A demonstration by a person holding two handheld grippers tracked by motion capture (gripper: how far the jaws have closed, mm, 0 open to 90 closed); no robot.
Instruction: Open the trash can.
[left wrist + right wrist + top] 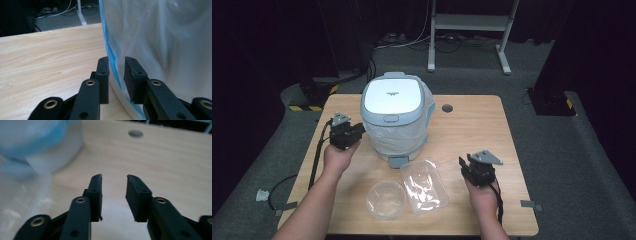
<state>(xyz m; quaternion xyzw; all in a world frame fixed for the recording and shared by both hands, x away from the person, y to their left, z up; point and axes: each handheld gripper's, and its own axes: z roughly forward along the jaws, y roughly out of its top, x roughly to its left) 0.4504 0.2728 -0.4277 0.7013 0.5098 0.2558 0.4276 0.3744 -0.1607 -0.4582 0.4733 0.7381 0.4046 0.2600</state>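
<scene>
Two grippers, both with jaws spread and holding nothing. Left gripper (353,131): beside the bin (396,116) at the table's (472,130) rear centre, jaws straddling the edge of its clear liner bag (160,37). Right gripper (465,165): over bare wood, just right of the plastic tray (425,186); round clear bowl (386,199) near the front. Risk, as I judge it: pinching thin film could tear it or drag the bin. Unclear: whether film actually lies between my left jaws; the bin blurs in the right gripper view.
</scene>
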